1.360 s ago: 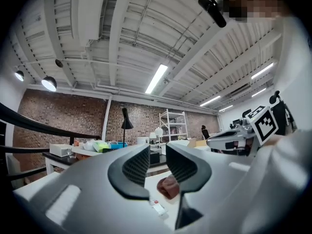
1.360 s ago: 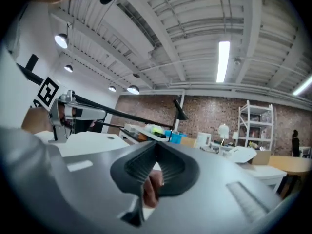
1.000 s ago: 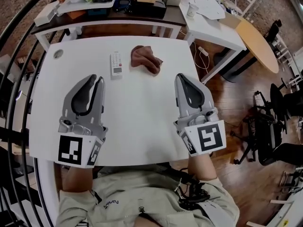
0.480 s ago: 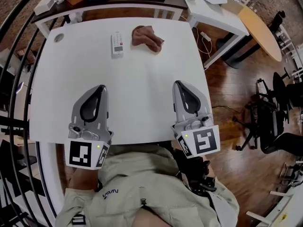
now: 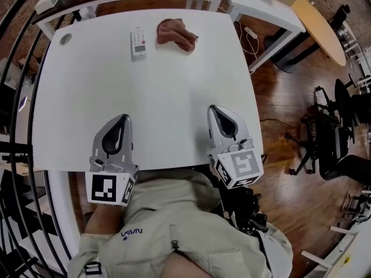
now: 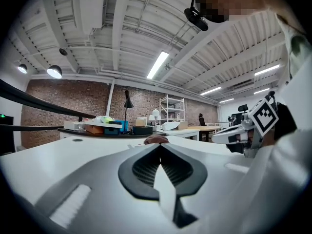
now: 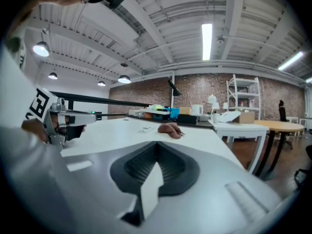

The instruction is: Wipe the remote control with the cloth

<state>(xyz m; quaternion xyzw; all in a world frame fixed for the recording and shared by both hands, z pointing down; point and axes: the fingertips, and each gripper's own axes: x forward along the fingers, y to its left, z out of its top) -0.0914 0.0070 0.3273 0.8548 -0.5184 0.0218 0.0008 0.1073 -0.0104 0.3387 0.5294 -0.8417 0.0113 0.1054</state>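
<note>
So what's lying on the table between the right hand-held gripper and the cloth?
Nothing. In the head view, only bare white table lies between the right hand-held gripper and the cloth.

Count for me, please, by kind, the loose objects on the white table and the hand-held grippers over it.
remote control: 1
cloth, brown and crumpled: 1
hand-held grippers: 2, the left hand-held gripper and the right hand-held gripper, both shut and empty
Total: 4
</note>
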